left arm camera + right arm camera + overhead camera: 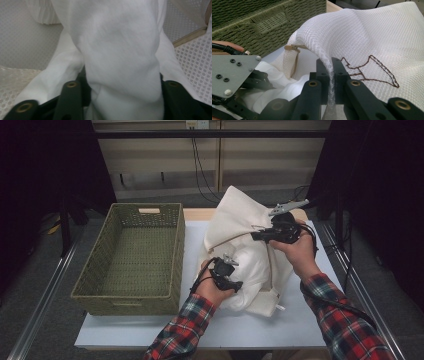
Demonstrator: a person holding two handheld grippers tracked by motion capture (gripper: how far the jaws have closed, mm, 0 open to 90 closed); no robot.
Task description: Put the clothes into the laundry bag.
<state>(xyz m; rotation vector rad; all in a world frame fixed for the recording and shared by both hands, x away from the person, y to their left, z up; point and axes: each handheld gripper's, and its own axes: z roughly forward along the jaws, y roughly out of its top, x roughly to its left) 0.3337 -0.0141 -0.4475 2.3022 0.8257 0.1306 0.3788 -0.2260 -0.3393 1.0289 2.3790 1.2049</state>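
Mesh bag (240, 215) sits on the tabletop (300, 320), at three o'clock from the green basket (135, 255). Right gripper (331, 75) jaws pinch its edge up. Left gripper (122, 100) jaws squeeze white cloth (120, 50) inside. Next, I think, pull it out.

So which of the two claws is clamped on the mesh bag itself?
The right claw, pinching the mesh bag at its edge; the left claw grips white cloth instead.

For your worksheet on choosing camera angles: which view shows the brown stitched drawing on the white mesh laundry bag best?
The right gripper view: the brown stitched drawing lies close and sharp on the white mesh laundry bag. The high view shows the bag too far off for the stitching; the left gripper view shows mesh behind white cloth.
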